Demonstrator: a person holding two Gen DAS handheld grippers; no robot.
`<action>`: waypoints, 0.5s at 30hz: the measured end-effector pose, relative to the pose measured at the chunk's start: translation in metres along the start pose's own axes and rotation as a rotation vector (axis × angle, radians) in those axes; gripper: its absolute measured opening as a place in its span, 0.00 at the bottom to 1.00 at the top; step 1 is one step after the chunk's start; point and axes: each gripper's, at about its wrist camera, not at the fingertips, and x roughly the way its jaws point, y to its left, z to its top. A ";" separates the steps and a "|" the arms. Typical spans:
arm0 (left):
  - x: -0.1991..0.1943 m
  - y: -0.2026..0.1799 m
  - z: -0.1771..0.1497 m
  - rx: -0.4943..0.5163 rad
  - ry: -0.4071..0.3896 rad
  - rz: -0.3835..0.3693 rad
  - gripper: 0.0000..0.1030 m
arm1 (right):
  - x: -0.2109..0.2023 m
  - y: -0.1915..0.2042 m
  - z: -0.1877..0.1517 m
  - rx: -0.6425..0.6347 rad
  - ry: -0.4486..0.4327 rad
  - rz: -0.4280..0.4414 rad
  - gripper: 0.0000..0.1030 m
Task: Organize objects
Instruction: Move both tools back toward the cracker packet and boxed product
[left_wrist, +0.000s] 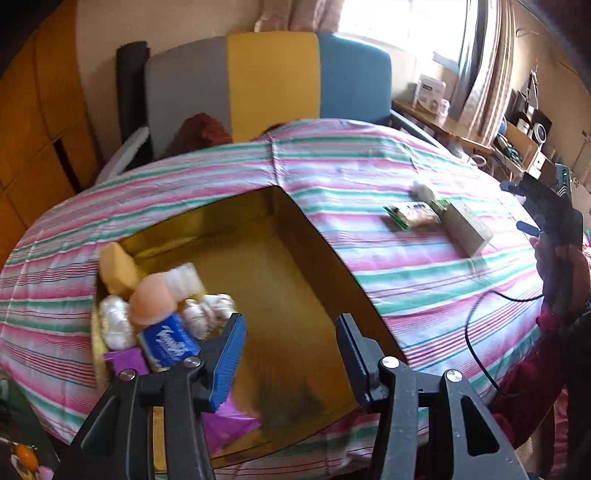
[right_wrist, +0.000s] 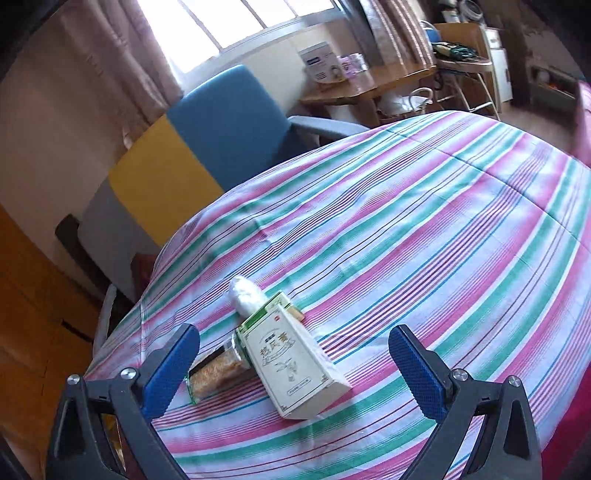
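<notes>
A gold cardboard box (left_wrist: 266, 280) lies open on the striped cloth. Its left end holds a yellow sponge (left_wrist: 118, 271), a peach-capped bottle (left_wrist: 153, 299), white wrapped bundles (left_wrist: 114, 325), a blue packet (left_wrist: 170, 341) and a purple packet (left_wrist: 127, 363). My left gripper (left_wrist: 290, 356) is open and empty just above the box. On the cloth lie a white-green carton (right_wrist: 293, 360), a snack bar (right_wrist: 218, 373) and a white wrapped bundle (right_wrist: 245, 299). My right gripper (right_wrist: 293, 363) is open, its fingers either side of the carton, above it.
The striped cloth (right_wrist: 424, 240) covers the table. A grey, yellow and blue chair (left_wrist: 266, 81) stands behind it. A wooden desk (right_wrist: 369, 86) with boxes stands by the window. A black cable (left_wrist: 476, 332) trails over the cloth's right edge.
</notes>
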 end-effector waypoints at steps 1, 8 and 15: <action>0.003 -0.004 0.002 0.003 0.009 -0.013 0.50 | -0.001 -0.003 0.001 0.021 -0.001 -0.001 1.00; 0.011 -0.038 0.021 0.082 0.022 -0.079 0.50 | 0.008 -0.016 -0.001 0.111 0.072 0.010 1.00; 0.029 -0.083 0.053 0.225 0.013 -0.105 0.50 | 0.011 -0.020 -0.006 0.137 0.105 0.045 1.00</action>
